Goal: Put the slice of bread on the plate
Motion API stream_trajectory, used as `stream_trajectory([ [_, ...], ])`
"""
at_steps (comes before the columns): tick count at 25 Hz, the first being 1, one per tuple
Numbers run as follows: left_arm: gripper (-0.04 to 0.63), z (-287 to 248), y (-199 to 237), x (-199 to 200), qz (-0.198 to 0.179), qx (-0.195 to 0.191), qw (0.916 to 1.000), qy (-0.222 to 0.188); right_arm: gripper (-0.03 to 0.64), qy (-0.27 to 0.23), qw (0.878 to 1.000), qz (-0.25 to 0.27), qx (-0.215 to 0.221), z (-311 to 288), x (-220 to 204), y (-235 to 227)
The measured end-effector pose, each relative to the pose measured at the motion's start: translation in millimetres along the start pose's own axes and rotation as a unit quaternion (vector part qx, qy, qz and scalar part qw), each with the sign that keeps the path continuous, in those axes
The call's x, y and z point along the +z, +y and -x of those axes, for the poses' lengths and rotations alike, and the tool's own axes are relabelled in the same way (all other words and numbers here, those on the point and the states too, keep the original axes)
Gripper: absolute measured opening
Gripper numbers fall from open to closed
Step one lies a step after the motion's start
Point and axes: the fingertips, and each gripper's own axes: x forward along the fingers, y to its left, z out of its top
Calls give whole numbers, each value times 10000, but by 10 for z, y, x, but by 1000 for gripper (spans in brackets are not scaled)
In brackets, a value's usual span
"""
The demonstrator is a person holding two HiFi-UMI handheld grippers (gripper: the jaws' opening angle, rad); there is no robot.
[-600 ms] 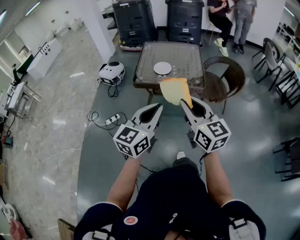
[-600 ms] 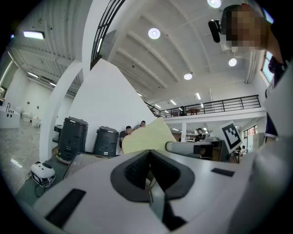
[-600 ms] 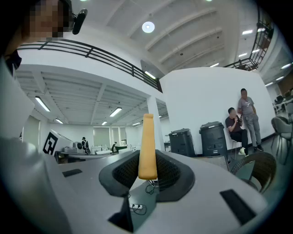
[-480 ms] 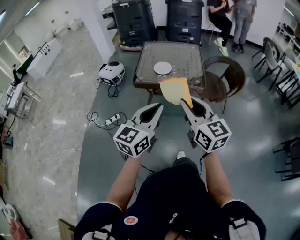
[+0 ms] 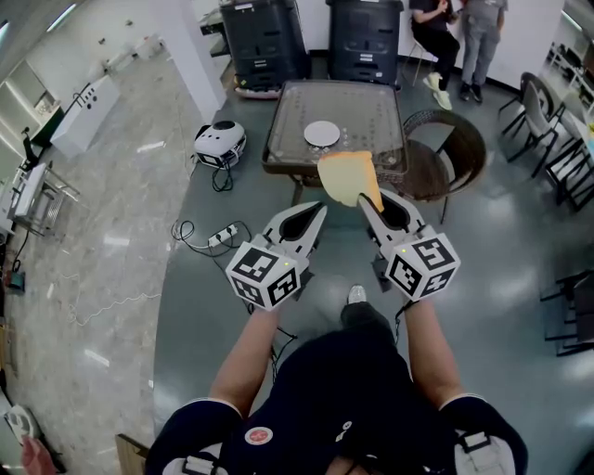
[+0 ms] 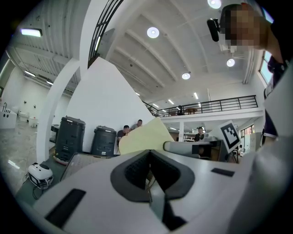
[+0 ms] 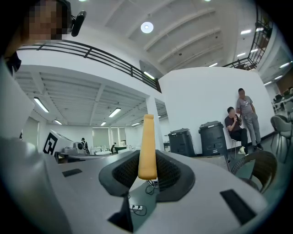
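Head view: surface [image 5: 364, 107] well ahead, plate [image 5: 322, 134] on it, carry step in hand. Right tongs [image 5: 368, 202] clamped on slice of bread [image 5: 347, 176], held aloft; left tongs [image 5: 318, 211] closed, empty. Next — walk closer, lower slice onto plate, release.

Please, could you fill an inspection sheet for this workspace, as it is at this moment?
Surface: glass-topped table, ahead of the person.
Job's things: white plate on the table; bread slice not yet on it.
Clutter: nothing seen.
Grippers: right gripper shut on the bread slice; left gripper shut, empty.
Cables: power strip with cord on the floor.
Surroundings: wicker chair, two dark bins, white device, two people.
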Motion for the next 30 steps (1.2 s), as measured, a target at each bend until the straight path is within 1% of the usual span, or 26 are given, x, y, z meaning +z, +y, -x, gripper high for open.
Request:
stream_trajectory([
  [6, 6, -124, 102, -19, 50, -51, 10000, 58, 89, 15, 10000, -64, -10, -107, -2, -111],
  [13, 6, -390, 294, -9, 24, -50, 10000, 71, 89, 40, 10000, -86, 2, -322, -11, -377],
  [20, 6, -690, 593, -22, 60, 6, 10000, 60, 89, 108, 9998, -165, 86, -664, -44, -682],
  [30, 6, -1324, 1167, -36, 109, 205, 9996, 167, 89, 169, 9988, -275, 379, -1298, 41, -1308],
])
